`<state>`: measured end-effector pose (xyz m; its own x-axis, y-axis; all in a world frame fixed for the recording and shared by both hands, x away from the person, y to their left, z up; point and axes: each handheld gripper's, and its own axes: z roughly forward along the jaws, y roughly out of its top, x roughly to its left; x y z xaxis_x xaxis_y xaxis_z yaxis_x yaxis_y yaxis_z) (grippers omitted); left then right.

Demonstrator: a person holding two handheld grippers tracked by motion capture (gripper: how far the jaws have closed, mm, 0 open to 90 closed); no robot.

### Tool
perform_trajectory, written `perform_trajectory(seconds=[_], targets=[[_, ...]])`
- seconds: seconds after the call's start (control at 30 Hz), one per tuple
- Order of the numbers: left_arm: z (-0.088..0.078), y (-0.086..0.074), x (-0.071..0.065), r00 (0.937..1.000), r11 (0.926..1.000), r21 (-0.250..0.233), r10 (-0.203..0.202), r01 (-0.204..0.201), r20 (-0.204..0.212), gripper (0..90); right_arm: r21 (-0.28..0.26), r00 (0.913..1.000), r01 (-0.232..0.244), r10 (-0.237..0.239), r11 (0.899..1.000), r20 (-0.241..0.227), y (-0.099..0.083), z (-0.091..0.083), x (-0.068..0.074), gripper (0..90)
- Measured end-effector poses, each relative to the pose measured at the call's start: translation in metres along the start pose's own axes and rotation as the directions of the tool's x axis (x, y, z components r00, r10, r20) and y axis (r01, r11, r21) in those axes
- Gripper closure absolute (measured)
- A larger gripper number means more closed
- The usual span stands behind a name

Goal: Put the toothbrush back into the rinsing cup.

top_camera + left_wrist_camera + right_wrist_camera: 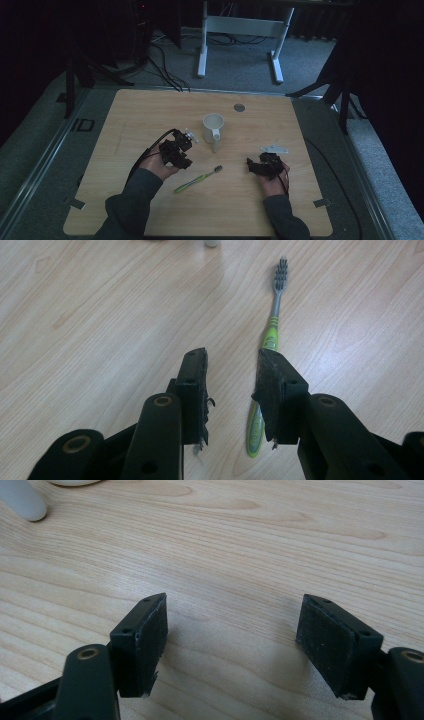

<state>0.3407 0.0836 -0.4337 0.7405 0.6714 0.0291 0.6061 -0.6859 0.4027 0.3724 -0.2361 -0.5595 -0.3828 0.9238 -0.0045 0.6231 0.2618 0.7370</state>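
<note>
Two grippers apart: left gripper (231, 390) over green plastic toothbrush (267, 345), right gripper (230, 645) wide, empty. Centre handle between pads, lower to wooden tabletop (100, 315), then close.

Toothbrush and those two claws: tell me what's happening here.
A person at a wooden table holds a claw in each hand. The left claw hovers over the green toothbrush lying flat on the wood, jaws partly open, handle just beside the gap, not gripped. The right claw sits wide open over bare wood. A white mug stands upright behind.
</note>
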Motion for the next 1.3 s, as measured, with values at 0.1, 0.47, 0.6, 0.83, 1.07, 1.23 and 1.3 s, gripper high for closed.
perform_trajectory(seconds=[0.1,0.47,0.6,0.83,1.07,1.23,1.3], targets=[[0.002,0.001,0.0,1.0,1.0,0.008,0.005,-0.005,0.003,65.8,0.0,1.0,0.0,0.0,1.0,0.0,0.0,0.0,0.0,28.2],[0.009,0.005,0.0,0.9999,0.9993,0.036,0.009,-0.01,0.012,65.5,0.0,1.0,-0.001,0.001,1.0,0.0,0.0,0.0,0.0,28.2],[0.012,0.007,0.0,0.9997,0.9988,0.047,0.012,-0.013,0.021,65.5,0.0,1.0,0.0,0.0,1.0,0.0,0.0,0.0,0.0,28.2],[0.017,0.01,0.0,0.9994,0.9979,0.062,0.016,-0.018,0.031,65.8,0.0,1.0,0.0,0.0,1.0,0.0,0.0,0.0,0.0,28.2],[0.023,0.013,-0.001,0.9986,0.9966,0.077,0.025,-0.028,0.046,66.0,0.0,1.0,0.0,0.0,1.0,-0.001,0.0,0.0,0.0,28.2],[0.027,0.014,-0.002,0.9982,0.9951,0.093,0.029,-0.034,0.053,66.0,0.0,1.0,-0.001,0.001,1.0,0.0,0.0,0.0,0.0,28.2],[0.029,0.015,-0.002,0.998,0.9946,0.097,0.031,-0.036,0.055,66.0,0.0,1.0,-0.001,0.001,1.0,-0.001,0.0,0.0,0.0,28.2]])
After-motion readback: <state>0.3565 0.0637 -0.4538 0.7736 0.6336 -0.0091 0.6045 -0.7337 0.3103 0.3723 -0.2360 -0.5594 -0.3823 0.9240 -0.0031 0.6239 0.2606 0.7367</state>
